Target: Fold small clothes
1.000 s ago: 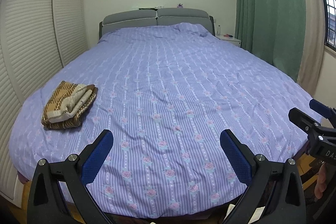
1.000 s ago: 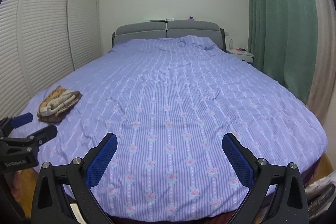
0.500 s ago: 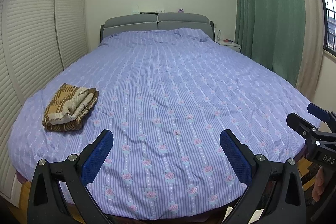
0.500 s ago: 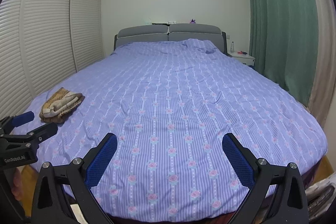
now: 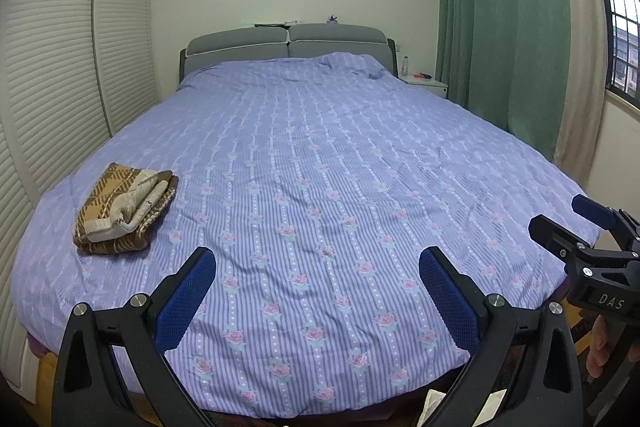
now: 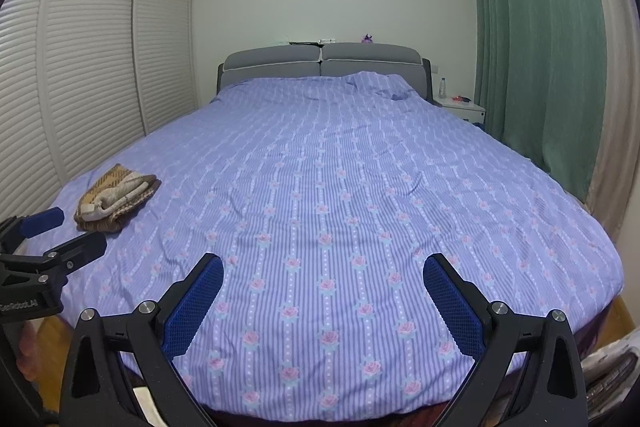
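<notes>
A folded brown and cream checked garment (image 5: 124, 211) lies on the near left part of the bed (image 5: 320, 187); it also shows in the right wrist view (image 6: 114, 201). My left gripper (image 5: 318, 267) is open and empty, held off the bed's foot, to the right of the garment. My right gripper (image 6: 322, 269) is open and empty, also off the foot of the bed. The right gripper shows at the right edge of the left wrist view (image 5: 568, 223). The left gripper shows at the left edge of the right wrist view (image 6: 68, 231), just before the garment.
The bed has a purple striped flowered cover and a grey headboard (image 5: 286, 45). White louvred wardrobe doors (image 5: 60, 67) run along the left. Green curtains (image 5: 500, 27) and a white nightstand (image 5: 428, 85) stand on the right. Some things lie on the floor at the lower right (image 6: 608, 375).
Both grippers have drawn back and tilted up a little, so the bed sits lower in both views. Jaws stay open. The garment has not moved.
</notes>
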{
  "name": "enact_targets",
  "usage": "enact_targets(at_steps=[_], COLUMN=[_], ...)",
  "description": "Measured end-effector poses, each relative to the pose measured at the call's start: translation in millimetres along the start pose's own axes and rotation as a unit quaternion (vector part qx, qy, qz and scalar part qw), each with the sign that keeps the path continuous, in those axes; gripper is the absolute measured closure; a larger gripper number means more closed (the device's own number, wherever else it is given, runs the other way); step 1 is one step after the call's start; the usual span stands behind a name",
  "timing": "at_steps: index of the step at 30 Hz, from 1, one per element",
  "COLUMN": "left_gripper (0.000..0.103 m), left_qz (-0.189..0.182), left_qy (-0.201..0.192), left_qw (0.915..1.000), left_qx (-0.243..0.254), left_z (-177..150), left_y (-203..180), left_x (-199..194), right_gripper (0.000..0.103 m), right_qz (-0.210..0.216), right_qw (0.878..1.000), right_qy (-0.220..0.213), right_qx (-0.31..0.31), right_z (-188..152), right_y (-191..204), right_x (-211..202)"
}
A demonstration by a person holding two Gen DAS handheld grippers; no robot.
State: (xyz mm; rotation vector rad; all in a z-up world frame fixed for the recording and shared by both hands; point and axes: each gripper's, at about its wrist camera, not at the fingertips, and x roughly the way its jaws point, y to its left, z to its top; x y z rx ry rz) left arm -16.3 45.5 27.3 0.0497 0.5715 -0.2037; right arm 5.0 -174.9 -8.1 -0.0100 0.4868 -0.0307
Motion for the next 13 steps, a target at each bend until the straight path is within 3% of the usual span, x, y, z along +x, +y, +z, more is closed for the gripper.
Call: enact_targets(at_steps=[13], left_gripper=[0.0], left_qz=[-0.004], left_qy=[0.004], left_qw=[1.0], left_qx=[-0.005], left_z=[0.1], left_y=[2.6], left_x=[3.7], right_gripper=[0.002], right_qz=[0.0], right_qw=[1.0], right_qy=[0.003], right_qx=[0.001], right_z=[-1.6], right_y=[-0.3], right_x=[1.8])
